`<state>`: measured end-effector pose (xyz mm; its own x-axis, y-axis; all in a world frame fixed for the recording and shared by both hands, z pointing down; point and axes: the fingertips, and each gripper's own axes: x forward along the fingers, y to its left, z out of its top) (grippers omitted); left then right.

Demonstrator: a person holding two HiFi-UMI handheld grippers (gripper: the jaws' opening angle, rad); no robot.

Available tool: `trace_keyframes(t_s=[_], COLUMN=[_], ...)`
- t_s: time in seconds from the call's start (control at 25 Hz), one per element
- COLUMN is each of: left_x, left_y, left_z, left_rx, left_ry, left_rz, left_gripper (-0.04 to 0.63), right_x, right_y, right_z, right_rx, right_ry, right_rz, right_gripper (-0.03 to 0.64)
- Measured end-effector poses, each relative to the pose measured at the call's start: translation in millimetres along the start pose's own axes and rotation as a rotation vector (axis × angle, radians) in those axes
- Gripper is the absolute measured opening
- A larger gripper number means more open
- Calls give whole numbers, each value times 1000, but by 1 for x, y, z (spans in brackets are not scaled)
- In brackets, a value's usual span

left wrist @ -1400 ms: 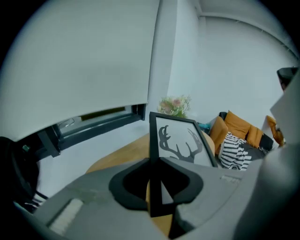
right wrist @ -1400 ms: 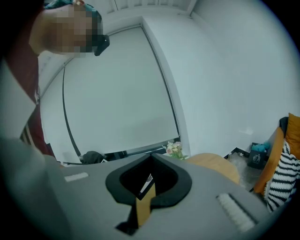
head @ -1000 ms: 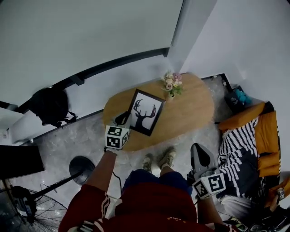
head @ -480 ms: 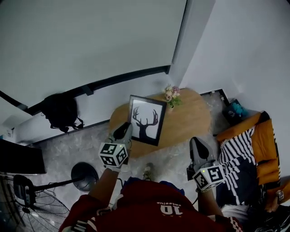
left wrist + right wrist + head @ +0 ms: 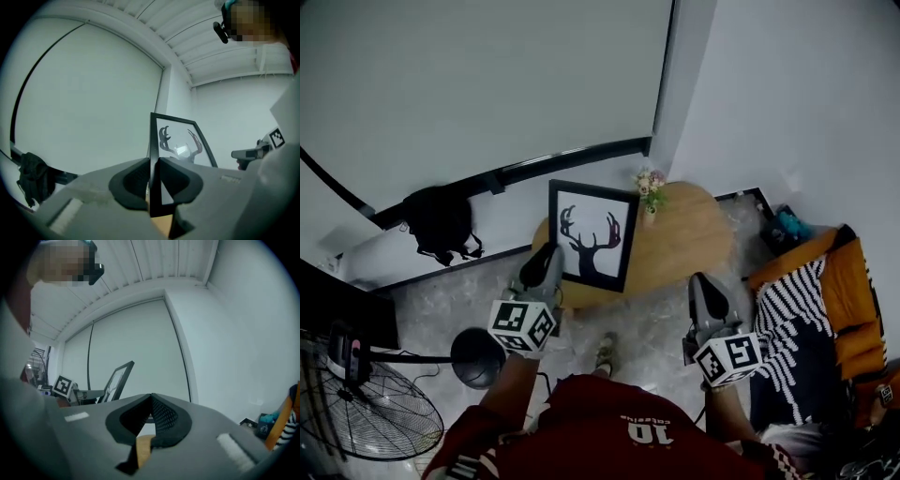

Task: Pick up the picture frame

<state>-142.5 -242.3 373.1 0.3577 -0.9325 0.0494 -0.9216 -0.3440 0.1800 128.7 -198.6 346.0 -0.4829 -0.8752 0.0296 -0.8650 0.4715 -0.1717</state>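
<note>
Above the wooden surface (image 5: 684, 239), picture frame (image 5: 589, 234) upright, edge clamped in left tool (image 5: 547, 261), right tool (image 5: 705, 289) closed and empty near that surface

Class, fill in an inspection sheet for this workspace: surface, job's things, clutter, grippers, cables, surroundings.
Surface: oval wooden table, mostly bare.
Job's things: picture frame with antler print, held upright above the table.
Clutter: flower vase at the table's far edge.
Grippers: left gripper shut on the picture frame's edge; right gripper shut, empty.
Cables: nothing seen on the table.
Surroundings: standing fan, black bag by the wall, orange sofa.
</note>
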Motion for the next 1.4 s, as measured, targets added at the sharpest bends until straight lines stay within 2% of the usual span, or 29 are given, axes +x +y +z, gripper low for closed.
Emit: trace_keyframes(t_s=[0.36,0.52,0.64,1.04,1.4], left_x=[-86,-129,-149,-173,-163], left_y=[-58,-81,-89,-100,-100], left_z=[24,23,18,20,32], left_rx=[46,79,87,75,84], left_ry=[-77,-117,-113,-117,-115], left_rz=[7,18,28,38,32], left_gripper=[74,74,74,74,74], right_x=[-91,-133,-150,-168,-158], right_y=[28,45,51,56,51], right_z=[7,6,4,17,33], right_rx=[-5,-22,-31,-28,-32], right_ry=[-47,-81,-75,-77,-87], right_rz=[-1,0,-6,5,8], right_gripper=[-5,-5,-5,-5,-5])
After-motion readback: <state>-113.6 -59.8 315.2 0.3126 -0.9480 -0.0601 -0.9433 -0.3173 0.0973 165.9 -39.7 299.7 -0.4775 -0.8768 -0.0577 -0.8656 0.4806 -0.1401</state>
